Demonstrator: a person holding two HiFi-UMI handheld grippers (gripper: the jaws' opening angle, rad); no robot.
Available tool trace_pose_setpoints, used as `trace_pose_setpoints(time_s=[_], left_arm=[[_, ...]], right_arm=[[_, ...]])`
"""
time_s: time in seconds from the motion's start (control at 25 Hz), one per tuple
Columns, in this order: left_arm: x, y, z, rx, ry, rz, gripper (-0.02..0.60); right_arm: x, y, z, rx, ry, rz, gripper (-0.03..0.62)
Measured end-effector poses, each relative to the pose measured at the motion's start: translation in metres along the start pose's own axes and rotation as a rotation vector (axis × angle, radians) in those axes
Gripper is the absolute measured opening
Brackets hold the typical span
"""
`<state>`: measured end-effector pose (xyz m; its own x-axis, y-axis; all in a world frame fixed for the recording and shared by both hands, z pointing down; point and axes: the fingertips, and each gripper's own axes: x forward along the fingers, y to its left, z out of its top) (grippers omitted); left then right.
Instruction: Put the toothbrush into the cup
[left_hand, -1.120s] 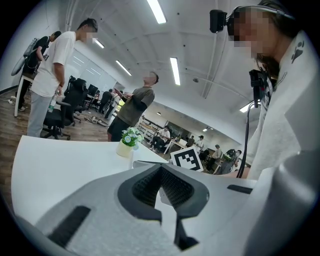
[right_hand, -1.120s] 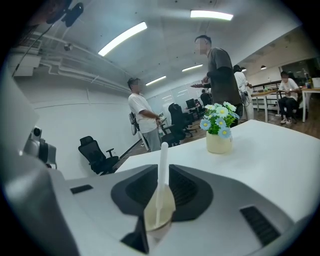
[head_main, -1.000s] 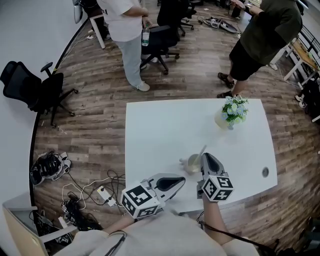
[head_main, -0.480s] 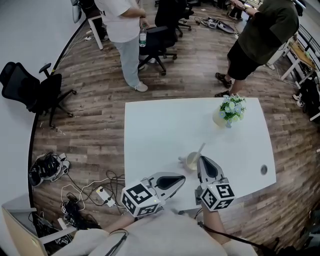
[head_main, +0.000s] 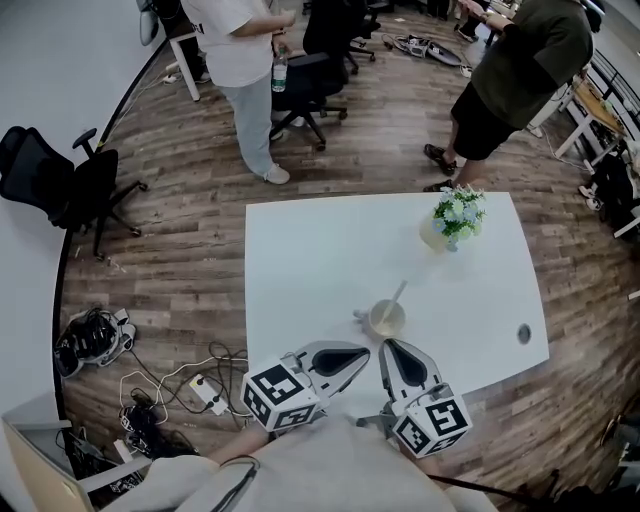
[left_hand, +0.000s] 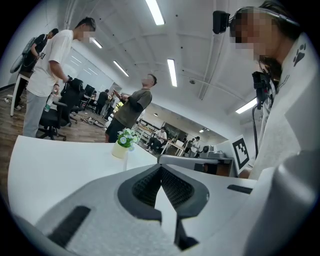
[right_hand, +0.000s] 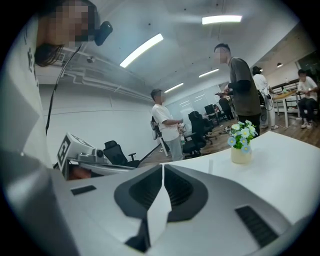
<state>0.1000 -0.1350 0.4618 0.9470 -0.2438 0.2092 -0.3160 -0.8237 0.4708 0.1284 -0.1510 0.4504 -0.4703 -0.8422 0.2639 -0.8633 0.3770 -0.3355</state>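
Note:
A pale cup stands on the white table near its front edge in the head view. A white toothbrush stands in it, leaning up to the right. My right gripper is shut and empty, its tips just short of the cup on the near side. My left gripper is also shut and empty, lying to the cup's lower left. In the left gripper view the jaws meet with nothing between them; the right gripper shows the same. Both gripper views have the cup hidden behind the jaws.
A small pot of flowers stands at the table's far right, seen too as the flower pot and flower pot. A dark round spot marks the table's right edge. Two people stand beyond, with office chairs and floor cables.
My right gripper has drawn back from the cup toward me, leaving the toothbrush standing in it. The left gripper has barely moved.

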Motion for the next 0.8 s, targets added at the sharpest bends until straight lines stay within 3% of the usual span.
trace_pose_setpoints(time_s=[0.28, 0.8], left_arm=[[0.002, -0.006, 0.000, 0.004, -0.006, -0.021, 0.005], [0.002, -0.012, -0.003, 0.005, -0.002, -0.045, 0.005]], right_arm=[[-0.016, 0.024, -0.007, -0.010, 0.022, 0.023, 0.023], [-0.026, 0.025, -0.015, -0.021, 0.041, -0.013, 0.020]])
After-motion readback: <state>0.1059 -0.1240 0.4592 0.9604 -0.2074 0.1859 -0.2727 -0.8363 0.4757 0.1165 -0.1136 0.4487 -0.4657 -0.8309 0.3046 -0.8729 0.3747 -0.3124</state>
